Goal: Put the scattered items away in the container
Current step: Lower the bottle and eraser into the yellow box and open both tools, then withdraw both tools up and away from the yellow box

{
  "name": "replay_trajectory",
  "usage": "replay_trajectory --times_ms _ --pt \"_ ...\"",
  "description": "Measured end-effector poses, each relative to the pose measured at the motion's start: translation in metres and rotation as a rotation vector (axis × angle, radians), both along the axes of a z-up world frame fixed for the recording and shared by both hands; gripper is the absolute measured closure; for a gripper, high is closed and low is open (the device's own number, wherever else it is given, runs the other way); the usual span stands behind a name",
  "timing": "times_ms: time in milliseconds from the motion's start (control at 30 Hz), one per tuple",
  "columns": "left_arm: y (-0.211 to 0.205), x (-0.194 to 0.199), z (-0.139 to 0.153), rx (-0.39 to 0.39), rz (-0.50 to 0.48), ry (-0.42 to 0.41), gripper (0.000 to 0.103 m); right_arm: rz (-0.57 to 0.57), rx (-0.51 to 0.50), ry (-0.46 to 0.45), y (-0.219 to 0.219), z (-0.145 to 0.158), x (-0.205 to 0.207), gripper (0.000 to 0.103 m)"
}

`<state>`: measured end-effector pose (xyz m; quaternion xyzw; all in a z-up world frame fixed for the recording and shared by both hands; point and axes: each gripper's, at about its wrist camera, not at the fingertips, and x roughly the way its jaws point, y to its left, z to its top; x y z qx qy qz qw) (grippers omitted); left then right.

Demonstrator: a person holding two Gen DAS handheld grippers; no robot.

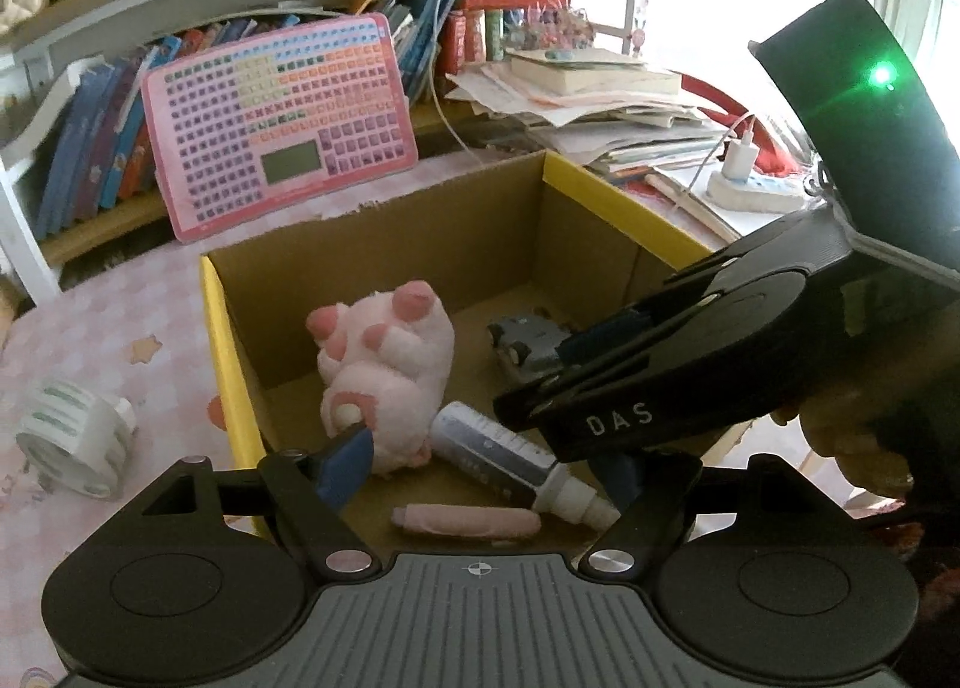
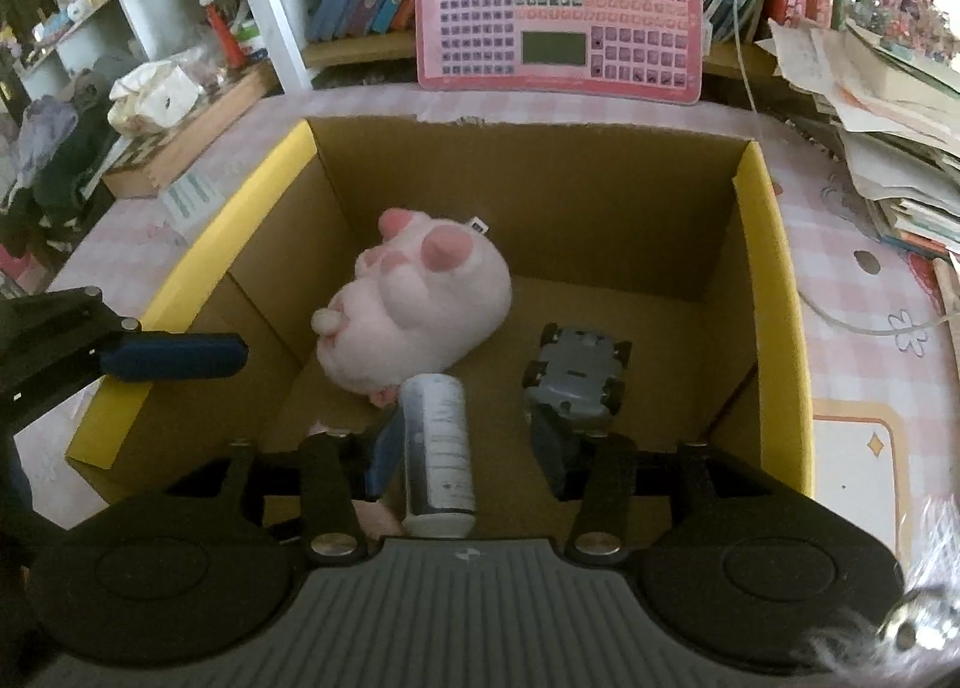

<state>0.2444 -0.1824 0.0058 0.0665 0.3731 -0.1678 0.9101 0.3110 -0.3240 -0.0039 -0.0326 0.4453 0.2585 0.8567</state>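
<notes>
Plush (image 2: 414,304), toy car (image 2: 576,370), bottle (image 2: 438,448) lie boxed (image 2: 774,268); tape roll (image 1: 72,436) waits on worktop (image 1: 120,316); both claws (image 1: 480,472) (image 2: 468,448) gape empty.

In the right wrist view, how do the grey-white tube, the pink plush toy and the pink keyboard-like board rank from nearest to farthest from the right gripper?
1. Grey-white tube: between the fingers of the right gripper, on the box floor.
2. Pink plush toy: farther in, left of centre.
3. Pink keyboard-like board: beyond the box, leaning against books.
</notes>
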Motion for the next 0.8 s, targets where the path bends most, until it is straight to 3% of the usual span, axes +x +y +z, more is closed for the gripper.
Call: replay_trajectory --times_ms 267,800 --pt "-0.010 -0.022 0.013 0.031 -0.015 -0.101 0.011 -0.046 0.051 -0.100 -0.010 0.020 -0.020 0.048" --pt "0.002 -0.061 0.032 0.000 0.027 -0.208 0.009 -0.144 0.032 -0.284 -0.018 0.042 -0.072 0.031"
